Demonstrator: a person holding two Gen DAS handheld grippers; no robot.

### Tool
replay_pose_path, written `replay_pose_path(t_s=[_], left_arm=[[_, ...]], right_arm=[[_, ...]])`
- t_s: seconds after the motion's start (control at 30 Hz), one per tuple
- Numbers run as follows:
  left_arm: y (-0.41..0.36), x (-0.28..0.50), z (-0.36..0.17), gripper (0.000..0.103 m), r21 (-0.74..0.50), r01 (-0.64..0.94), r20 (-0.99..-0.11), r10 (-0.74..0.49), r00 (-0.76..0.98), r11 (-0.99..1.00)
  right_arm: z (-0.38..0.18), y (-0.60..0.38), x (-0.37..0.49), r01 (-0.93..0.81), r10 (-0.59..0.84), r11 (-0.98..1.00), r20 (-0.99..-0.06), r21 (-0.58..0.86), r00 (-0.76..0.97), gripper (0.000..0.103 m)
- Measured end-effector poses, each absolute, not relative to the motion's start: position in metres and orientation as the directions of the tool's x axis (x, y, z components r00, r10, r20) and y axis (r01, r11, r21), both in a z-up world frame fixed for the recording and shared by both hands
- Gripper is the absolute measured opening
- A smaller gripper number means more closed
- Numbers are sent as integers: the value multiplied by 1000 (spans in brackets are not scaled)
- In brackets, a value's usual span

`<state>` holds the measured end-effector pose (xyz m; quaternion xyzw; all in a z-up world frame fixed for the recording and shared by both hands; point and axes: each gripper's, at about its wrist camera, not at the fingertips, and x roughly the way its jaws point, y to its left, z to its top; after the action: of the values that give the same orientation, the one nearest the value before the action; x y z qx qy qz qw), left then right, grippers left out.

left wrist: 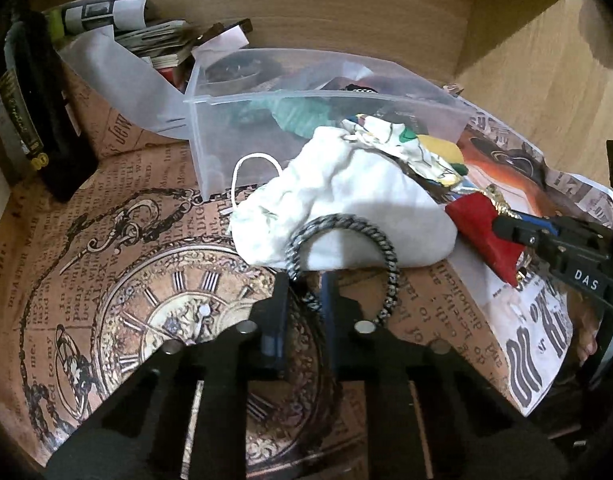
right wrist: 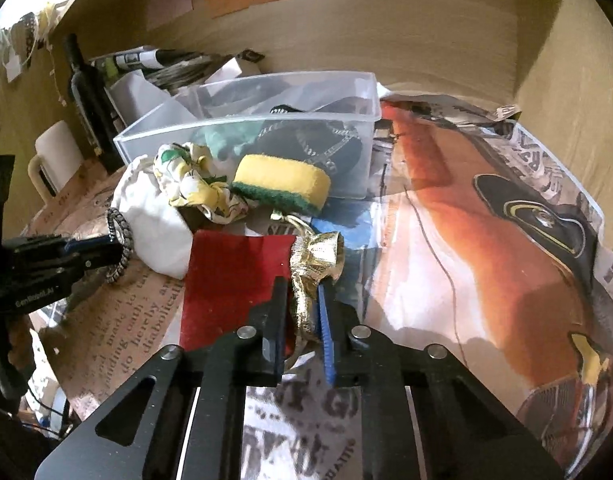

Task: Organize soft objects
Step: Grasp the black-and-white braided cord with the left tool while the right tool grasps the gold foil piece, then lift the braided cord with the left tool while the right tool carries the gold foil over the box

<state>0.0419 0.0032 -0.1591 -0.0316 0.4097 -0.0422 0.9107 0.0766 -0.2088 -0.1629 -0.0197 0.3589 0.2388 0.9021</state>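
Note:
My left gripper (left wrist: 304, 284) is shut on a black-and-white braided ring (left wrist: 342, 248), held just in front of a white cloth pouch (left wrist: 346, 200). The ring also shows in the right wrist view (right wrist: 118, 246). My right gripper (right wrist: 302, 300) is shut on the gold top of a red pouch (right wrist: 234, 280), which also shows at the right of the left wrist view (left wrist: 482, 236). A floral cloth (right wrist: 194, 184) and a yellow-green sponge (right wrist: 282, 182) lie in front of a clear plastic bin (right wrist: 246, 120) that holds dark and green soft items.
A dark bottle (left wrist: 30, 112) stands at the left, with papers and markers (left wrist: 126, 24) behind the bin. A white mug (right wrist: 54, 160) sits at the far left. Printed paper sheets (right wrist: 486, 220) cover the surface. Wooden walls (right wrist: 386, 32) close the back and right.

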Motion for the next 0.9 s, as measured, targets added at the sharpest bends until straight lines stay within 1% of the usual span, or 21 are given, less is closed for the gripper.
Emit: replay_pose_path(t_s=[0.1, 0.3, 0.5, 0.73, 0.9], left_arm=[[1, 37, -157, 8, -88, 52, -742, -100, 663, 995], [4, 29, -145, 7, -84, 32, -721, -83, 688, 996], [11, 24, -119, 7, -89, 16, -664, -71, 744, 996], [19, 35, -92, 7, -93, 20, -603, -72, 795, 995], [22, 53, -74, 7, -62, 14, -558, -46, 828, 998]], right_arm=[[-156, -213, 73, -438, 416, 889, -636, 135, 649, 12], [-139, -219, 67, -424, 408, 898, -592, 120, 695, 12], [-120, -223, 62, -418, 406, 902, -540, 107, 737, 12], [-93, -222, 63, -421, 415, 902, -459, 94, 786, 12], [-71, -216, 69, -428, 423, 900, -395, 82, 815, 12]])
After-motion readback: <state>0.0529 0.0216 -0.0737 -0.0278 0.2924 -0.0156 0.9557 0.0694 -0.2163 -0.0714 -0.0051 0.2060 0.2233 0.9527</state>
